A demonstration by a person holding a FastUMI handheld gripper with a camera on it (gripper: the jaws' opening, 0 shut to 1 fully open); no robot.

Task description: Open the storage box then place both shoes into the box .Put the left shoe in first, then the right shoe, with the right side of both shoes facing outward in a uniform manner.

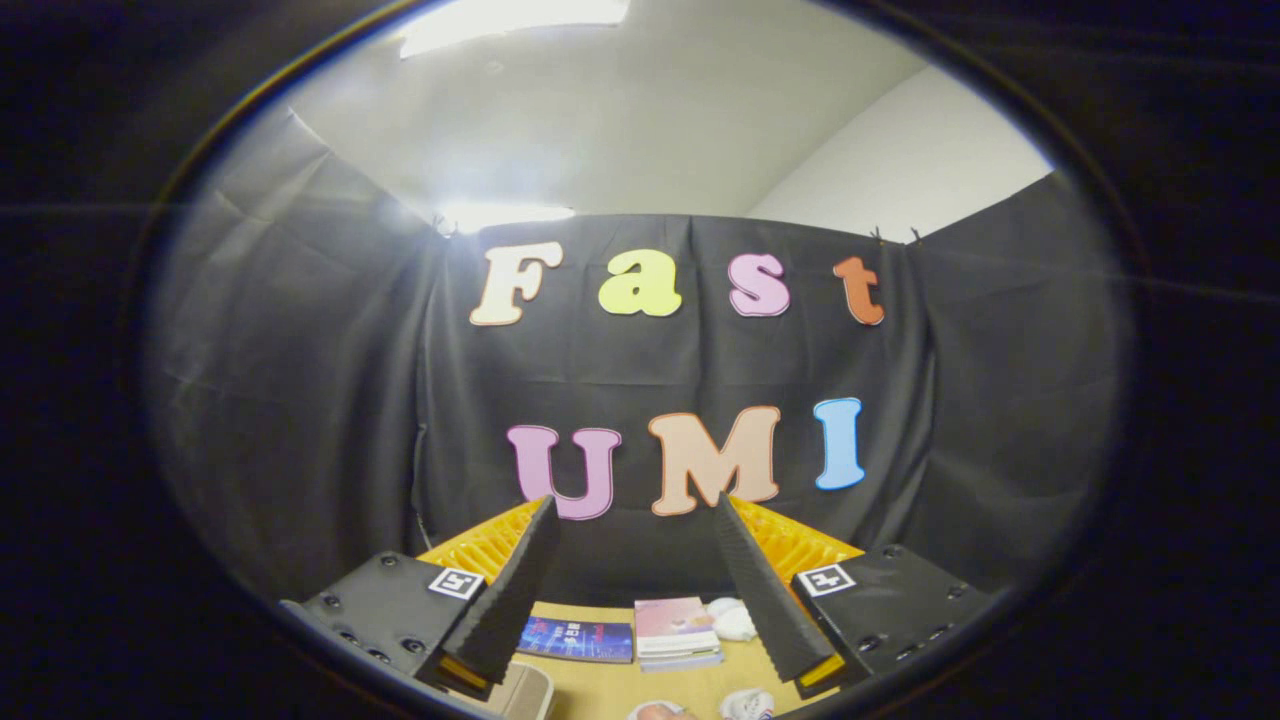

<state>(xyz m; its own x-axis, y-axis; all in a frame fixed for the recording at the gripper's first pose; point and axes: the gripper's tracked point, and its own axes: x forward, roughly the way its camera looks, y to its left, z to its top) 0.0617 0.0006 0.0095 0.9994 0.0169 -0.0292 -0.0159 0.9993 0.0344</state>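
In the gripper view the tongs (635, 505) are raised high and pointed almost level at the booth's black cloth wall, so the pale wooden table (600, 690) shows as a thin strip low between the fingers. The fingers stand wide apart with nothing between them, which I judge to be a ready pose for the first step, since nothing is gripped yet. Behind the fingertips, along the table's far edge against the cloth, sits a yellow ribbed plastic piece (490, 545), probably the storage box or its lid; whether it is open or closed cannot be told from here. On the table between the fingers lie a dark blue booklet (577, 640) and, just beside it, a pink and white booklet (675, 632), with a small white crumpled thing (733, 620) touching the pink one's far corner. At the near edge, partly cut off, are two whitish rounded shapes (748, 704) that may be the shoes, though too little shows to be sure. The high, level aim suggests the tongs must tip down before anything can be reached.
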